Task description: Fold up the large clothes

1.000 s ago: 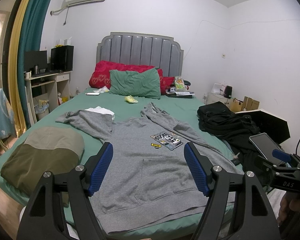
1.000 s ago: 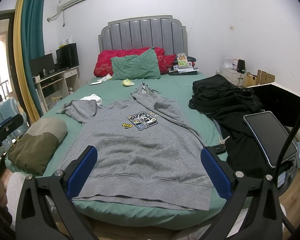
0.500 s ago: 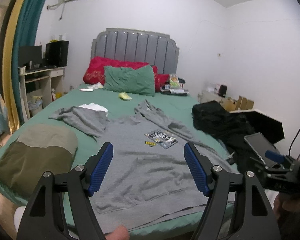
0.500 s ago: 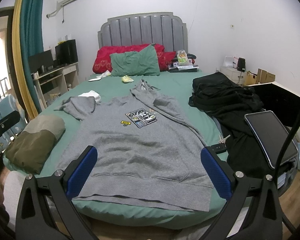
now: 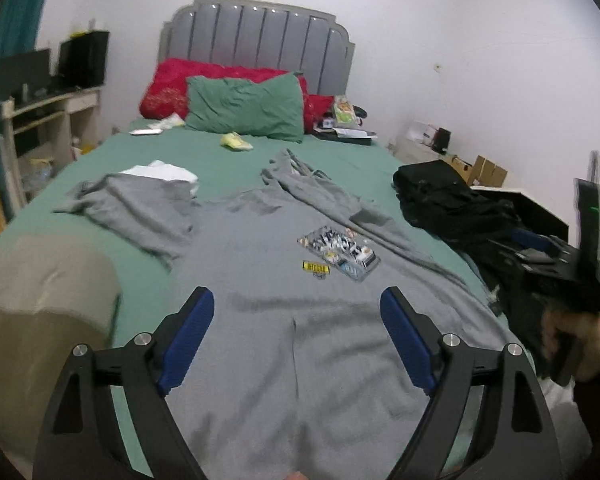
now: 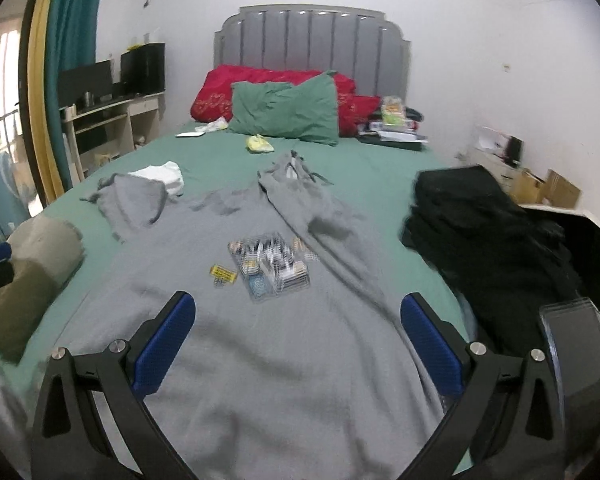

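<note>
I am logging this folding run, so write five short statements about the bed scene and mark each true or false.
1. The grey hoodie lies spread on the green bed. True.
2. The left gripper is shut on a sleeve. False: its jaws stand open, holding nothing.
3. A black pile of clothes lies right of the hoodie. True.
4. The green pillow lies on the floor. False: it leans against the red pillow at the headboard.
5. The right gripper is open. True.

Both grippers wide open, nothing held.
L gripper (image 5: 296, 332) & R gripper (image 6: 298, 340) point fwd, blue pads (image 5: 190, 338) spread apart; R hand (image 5: 580, 344) grips its handle.
</note>
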`<state>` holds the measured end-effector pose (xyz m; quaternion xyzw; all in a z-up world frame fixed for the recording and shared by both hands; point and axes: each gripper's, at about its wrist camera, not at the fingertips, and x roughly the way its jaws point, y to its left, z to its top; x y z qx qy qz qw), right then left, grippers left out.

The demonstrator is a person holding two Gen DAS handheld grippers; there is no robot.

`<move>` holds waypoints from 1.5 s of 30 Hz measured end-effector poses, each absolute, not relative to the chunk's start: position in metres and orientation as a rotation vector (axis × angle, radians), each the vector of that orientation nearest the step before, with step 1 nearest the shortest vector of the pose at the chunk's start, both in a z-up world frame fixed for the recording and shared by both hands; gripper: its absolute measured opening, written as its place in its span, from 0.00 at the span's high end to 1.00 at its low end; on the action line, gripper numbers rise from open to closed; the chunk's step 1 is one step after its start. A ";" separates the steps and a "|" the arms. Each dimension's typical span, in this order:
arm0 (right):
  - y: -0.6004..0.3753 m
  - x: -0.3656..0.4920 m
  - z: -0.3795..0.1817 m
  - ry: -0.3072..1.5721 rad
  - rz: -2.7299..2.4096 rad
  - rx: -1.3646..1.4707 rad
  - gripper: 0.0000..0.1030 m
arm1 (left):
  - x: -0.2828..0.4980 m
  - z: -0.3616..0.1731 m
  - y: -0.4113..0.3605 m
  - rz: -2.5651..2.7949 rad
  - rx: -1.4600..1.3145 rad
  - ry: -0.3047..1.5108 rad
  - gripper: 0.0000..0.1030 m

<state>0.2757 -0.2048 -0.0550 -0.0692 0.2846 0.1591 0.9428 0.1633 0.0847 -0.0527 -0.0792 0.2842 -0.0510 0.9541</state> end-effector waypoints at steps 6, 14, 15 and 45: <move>-0.140 0.442 -0.106 0.710 0.393 -0.176 0.38 | 0.271 -0.085 0.125 0.003 -0.106 0.573 0.15; -0.041 0.604 -0.165 0.789 0.338 -0.208 0.43 | 0.318 -0.125 0.201 0.188 -0.202 0.658 0.15; -0.031 0.625 -0.178 0.824 0.312 -0.197 0.43 | 0.320 -0.124 0.206 0.212 -0.205 0.658 0.15; 0.075 0.456 -0.186 1.019 0.717 -0.146 0.84 | 0.267 -0.111 0.299 0.246 -0.373 0.659 0.15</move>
